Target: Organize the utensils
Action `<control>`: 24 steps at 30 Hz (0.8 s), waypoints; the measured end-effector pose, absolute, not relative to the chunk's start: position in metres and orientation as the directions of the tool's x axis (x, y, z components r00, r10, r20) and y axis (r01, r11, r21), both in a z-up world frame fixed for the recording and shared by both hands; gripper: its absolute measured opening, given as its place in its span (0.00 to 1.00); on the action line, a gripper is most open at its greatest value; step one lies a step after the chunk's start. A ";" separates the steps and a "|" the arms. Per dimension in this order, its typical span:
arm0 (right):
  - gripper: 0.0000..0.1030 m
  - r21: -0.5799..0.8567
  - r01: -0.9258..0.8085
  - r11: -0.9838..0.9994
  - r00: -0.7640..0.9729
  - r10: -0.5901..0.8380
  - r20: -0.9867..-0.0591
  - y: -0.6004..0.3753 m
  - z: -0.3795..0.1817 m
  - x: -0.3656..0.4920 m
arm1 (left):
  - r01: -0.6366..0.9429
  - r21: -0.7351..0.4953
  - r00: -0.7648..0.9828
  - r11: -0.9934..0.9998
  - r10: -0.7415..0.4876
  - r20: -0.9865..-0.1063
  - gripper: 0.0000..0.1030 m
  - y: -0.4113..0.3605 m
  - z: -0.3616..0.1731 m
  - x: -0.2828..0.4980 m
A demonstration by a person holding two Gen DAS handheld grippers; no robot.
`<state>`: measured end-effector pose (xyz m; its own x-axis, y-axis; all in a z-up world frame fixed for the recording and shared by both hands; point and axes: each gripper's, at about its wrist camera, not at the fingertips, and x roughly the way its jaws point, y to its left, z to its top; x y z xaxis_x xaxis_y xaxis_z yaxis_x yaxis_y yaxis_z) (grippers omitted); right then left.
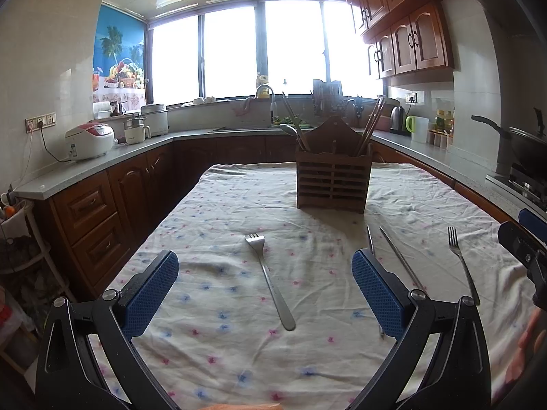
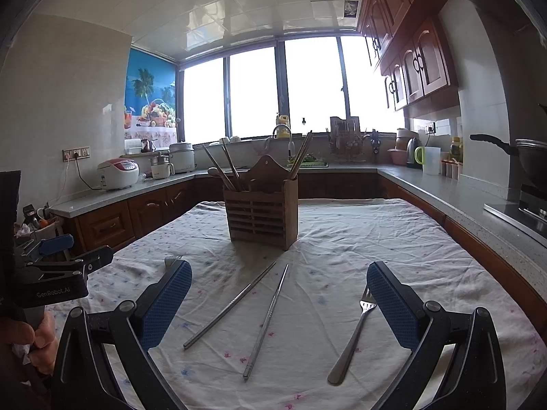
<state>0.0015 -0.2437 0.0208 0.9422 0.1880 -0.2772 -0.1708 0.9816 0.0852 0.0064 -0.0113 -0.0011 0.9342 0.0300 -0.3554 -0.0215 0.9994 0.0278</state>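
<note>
A wooden utensil holder (image 1: 332,180) (image 2: 261,211) stands mid-table with chopsticks and a spoon in it. My left gripper (image 1: 265,275) is open and empty, with a metal fork (image 1: 270,282) lying between its fingers on the cloth. Two metal chopsticks (image 1: 398,256) and a second fork (image 1: 463,264) lie to its right. My right gripper (image 2: 278,285) is open and empty above the two chopsticks (image 2: 249,311). The second fork (image 2: 352,338) lies by its right finger. The first fork's tip (image 2: 171,259) shows behind its left finger.
The table has a floral cloth (image 1: 222,225) (image 2: 342,239). Kitchen counters (image 1: 102,160) run around it, with a rice cooker (image 1: 89,140) at left and a wok (image 1: 526,143) on the stove at right. The left gripper shows at the left edge of the right wrist view (image 2: 51,263).
</note>
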 end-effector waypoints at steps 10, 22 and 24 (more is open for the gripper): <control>1.00 0.089 -0.178 0.980 0.942 0.196 -0.273 -0.245 0.022 0.001 | -0.017 0.030 0.936 0.999 0.027 -0.352 1.00 -0.010 0.000 0.006; 1.00 0.091 -0.189 0.978 0.941 0.207 -0.266 -0.245 0.025 0.001 | -0.018 0.027 0.937 0.999 0.026 -0.348 1.00 -0.012 0.002 0.006; 1.00 0.091 -0.191 0.977 0.941 0.209 -0.265 -0.245 0.026 0.001 | -0.020 0.025 0.937 0.999 0.027 -0.349 1.00 -0.012 0.002 0.006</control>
<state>0.0014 -0.2447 0.0257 0.9414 0.2089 -0.2647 -0.1913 0.9773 0.0910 0.0062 -0.0115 0.0017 0.9369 0.0272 -0.3486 -0.0198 0.9995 0.0249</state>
